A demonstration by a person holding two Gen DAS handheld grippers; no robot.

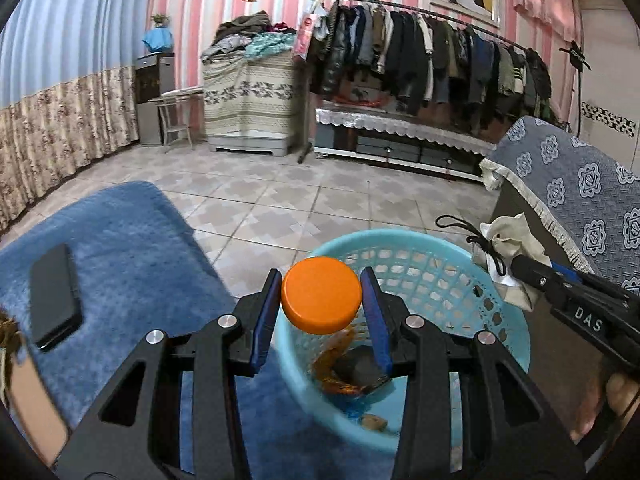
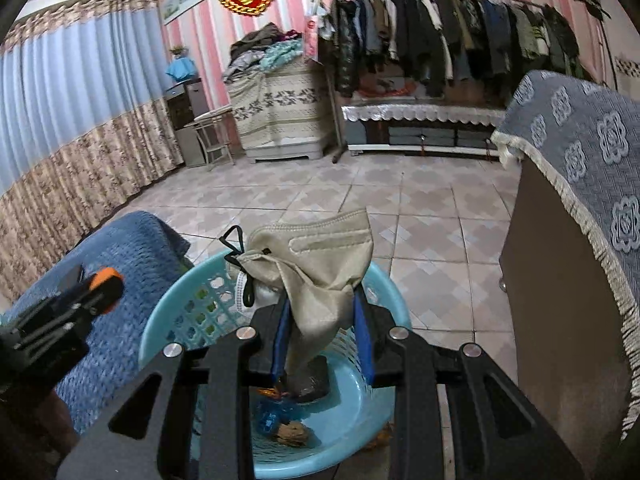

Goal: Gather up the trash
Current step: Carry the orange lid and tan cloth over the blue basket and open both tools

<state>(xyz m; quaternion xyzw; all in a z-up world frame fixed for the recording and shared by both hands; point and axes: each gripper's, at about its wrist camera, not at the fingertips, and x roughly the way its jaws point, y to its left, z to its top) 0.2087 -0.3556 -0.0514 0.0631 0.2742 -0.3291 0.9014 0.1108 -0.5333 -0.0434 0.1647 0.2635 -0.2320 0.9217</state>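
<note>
My left gripper (image 1: 322, 300) is shut on an orange round lid (image 1: 321, 294), held above the near rim of a light blue plastic basket (image 1: 508, 320). In the right wrist view the same lid (image 2: 106, 285) shows at the left beside the basket (image 2: 176, 320). My right gripper (image 2: 324, 320) is shut on a crumpled beige face mask (image 2: 320, 256) with black ear loops, hanging over the basket. The mask (image 1: 512, 248) also shows at the right in the left wrist view. Dark and orange scraps (image 2: 308, 384) lie on the basket's bottom.
A blue fuzzy cover (image 1: 132, 248) lies to the left with a black phone (image 1: 54, 296) on it. A cabinet under a blue patterned cloth (image 2: 580, 184) stands close on the right. Tiled floor (image 1: 300, 200) stretches ahead to a clothes rack (image 1: 432, 52) and a draped chest (image 1: 248, 96).
</note>
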